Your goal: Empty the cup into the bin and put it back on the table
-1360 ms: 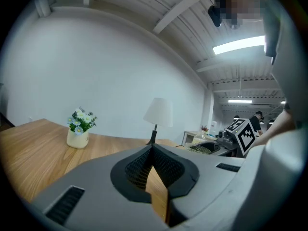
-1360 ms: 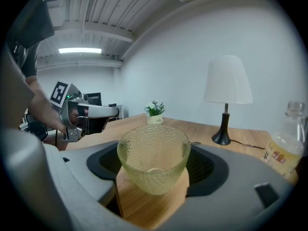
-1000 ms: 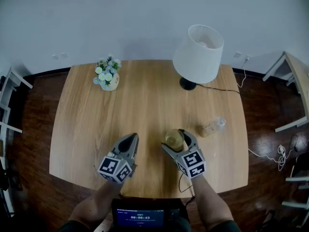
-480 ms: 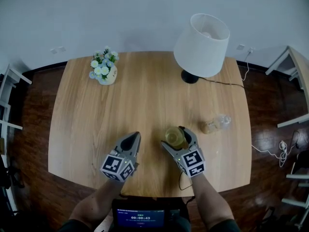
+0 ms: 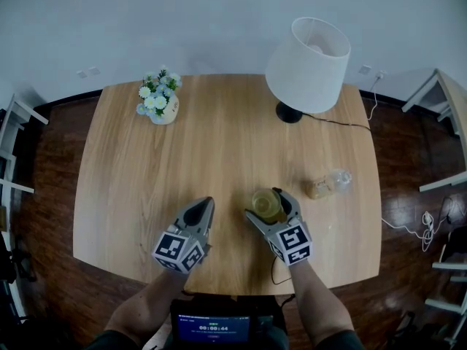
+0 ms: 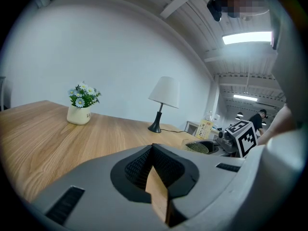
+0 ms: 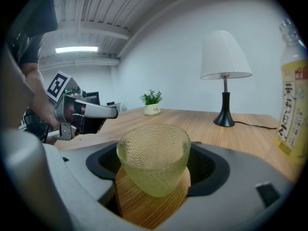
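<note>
Showing the opening stage of the task, the head view has the right gripper (image 5: 268, 202) set around the dimpled, yellow-tinted glass cup (image 7: 153, 160), which sits near the front edge of the light wooden table (image 5: 219, 137). In the right gripper view the jaws close against the cup's opposite sides; whether its base rests on the wood or is just clear of it cannot be told, nor can its contents be made out. The left gripper (image 5: 198, 211) hovers just beside it over the table, jaws drawn almost together with only a sliver of tabletop between them and nothing held. A plastic bottle with a yellow label (image 5: 325, 184) lies to the right, and a white-shaded lamp (image 5: 308, 64) and a small pot of white flowers (image 5: 159, 102) stand well apart at the back. No bin appears in any view, so carrying, tipping out and returning the cup are judged all still to come.
</note>
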Available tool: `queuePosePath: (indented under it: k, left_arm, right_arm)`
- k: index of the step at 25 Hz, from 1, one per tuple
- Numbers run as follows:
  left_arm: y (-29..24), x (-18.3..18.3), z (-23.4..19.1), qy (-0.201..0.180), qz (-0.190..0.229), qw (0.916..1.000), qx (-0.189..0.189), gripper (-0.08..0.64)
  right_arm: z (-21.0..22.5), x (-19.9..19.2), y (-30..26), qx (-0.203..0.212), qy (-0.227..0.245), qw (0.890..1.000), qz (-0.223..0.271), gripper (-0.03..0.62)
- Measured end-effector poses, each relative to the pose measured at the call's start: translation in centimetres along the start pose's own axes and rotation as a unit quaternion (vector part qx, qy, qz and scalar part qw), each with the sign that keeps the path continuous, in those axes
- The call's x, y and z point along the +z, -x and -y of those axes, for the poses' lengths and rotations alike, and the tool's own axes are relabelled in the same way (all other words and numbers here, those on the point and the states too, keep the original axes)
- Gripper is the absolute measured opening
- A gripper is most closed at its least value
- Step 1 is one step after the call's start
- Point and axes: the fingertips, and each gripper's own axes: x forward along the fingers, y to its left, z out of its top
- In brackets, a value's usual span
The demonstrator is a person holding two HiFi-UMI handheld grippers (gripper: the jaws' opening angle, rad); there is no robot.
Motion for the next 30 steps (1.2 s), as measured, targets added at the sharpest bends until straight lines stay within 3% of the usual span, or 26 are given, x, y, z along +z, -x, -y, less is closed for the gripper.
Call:
queuePosePath:
  k: [5, 16, 23, 30]
  left_arm:
    - [0.6, 0.5, 0.3, -0.002, 0.009, 0.9999, -0.007, -0.009]
    - [4.0, 3.8, 1.7, -0.002, 0.045, 0.9988, -0.018, -0.009]
    - [6.7, 8.3, 4.2, -0.036, 0.086, 0.9941, -0.055, -0.009]
    - [8.7, 11.0, 5.7, -0.049, 0.121, 0.9878, -0.084, -0.011]
  right_arm:
    - [0.1, 0.3, 0.8, -0.015, 0.002, 1.000, 0.004, 0.410]
    - [-1.0, 4.5, 5.8, -0.027, -0.018, 0.997, 0.068, 0.401]
    - [-2.7, 8.0, 9.5, -0.029, -0.037, 0.992, 0.113, 0.165]
    - [-4.3, 11.2, 12.4, -0.048, -0.024, 0.989, 0.136, 0.027]
